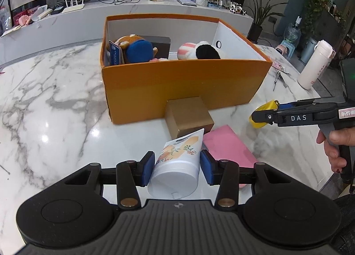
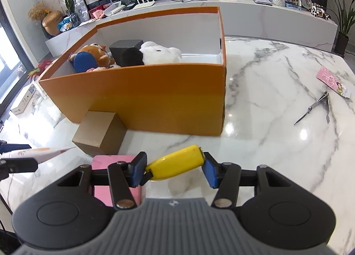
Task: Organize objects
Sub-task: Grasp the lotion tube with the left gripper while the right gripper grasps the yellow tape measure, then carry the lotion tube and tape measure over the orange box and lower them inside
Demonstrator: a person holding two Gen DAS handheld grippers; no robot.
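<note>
My left gripper (image 1: 177,167) is shut on a white tube with an orange flower print (image 1: 177,161), held just above the marble table. My right gripper (image 2: 174,169) is shut on a yellow oblong object (image 2: 175,164), lifted off the table; in the left wrist view that gripper (image 1: 263,118) comes in from the right with the yellow object (image 1: 264,108) in it. Ahead stands an orange box (image 1: 182,86) holding plush toys (image 1: 138,48) and a dark block. A gold-brown box (image 1: 188,115) leans at its front wall, and a pink box (image 1: 226,146) lies beside it.
A white bottle (image 1: 315,64) stands at the table's right edge. Nail clippers (image 2: 315,108) and a pink card (image 2: 335,82) lie to the right of the orange box (image 2: 155,99). Bare marble (image 1: 44,110) spreads to the left. A person's hand (image 1: 335,144) grips the right tool's handle.
</note>
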